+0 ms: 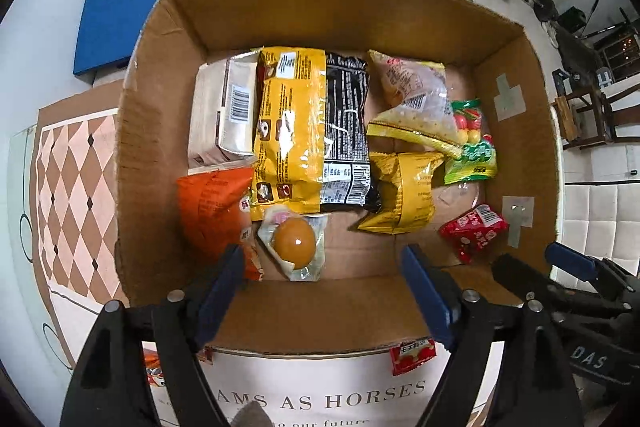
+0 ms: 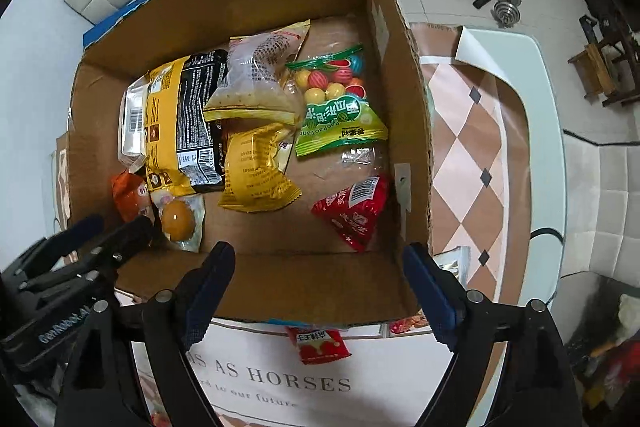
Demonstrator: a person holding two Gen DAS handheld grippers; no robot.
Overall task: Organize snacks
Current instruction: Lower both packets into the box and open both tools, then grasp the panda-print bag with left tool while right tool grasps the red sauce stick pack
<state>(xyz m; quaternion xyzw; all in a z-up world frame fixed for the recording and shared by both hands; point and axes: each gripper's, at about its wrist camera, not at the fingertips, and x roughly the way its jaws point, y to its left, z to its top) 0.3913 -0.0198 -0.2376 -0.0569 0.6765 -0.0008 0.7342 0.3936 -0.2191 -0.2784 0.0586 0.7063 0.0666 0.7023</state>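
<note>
Both wrist views down into box (image 1: 352, 7)

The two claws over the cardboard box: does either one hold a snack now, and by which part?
Nothing is held. The left claw and the right claw both stand open above the cardboard box, with nothing between their fingers.

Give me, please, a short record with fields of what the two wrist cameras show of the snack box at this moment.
container: open cardboard box on a patterned table cover
in box: large yellow-and-black bag, pale carton, orange packet, wrapped egg, small yellow packet, green candy-ball bag, red triangular packet
outside box: small red packet on the table at the near wall
left gripper: open, holding nothing, above the near wall
right gripper: open, holding nothing, above the near wall
</note>
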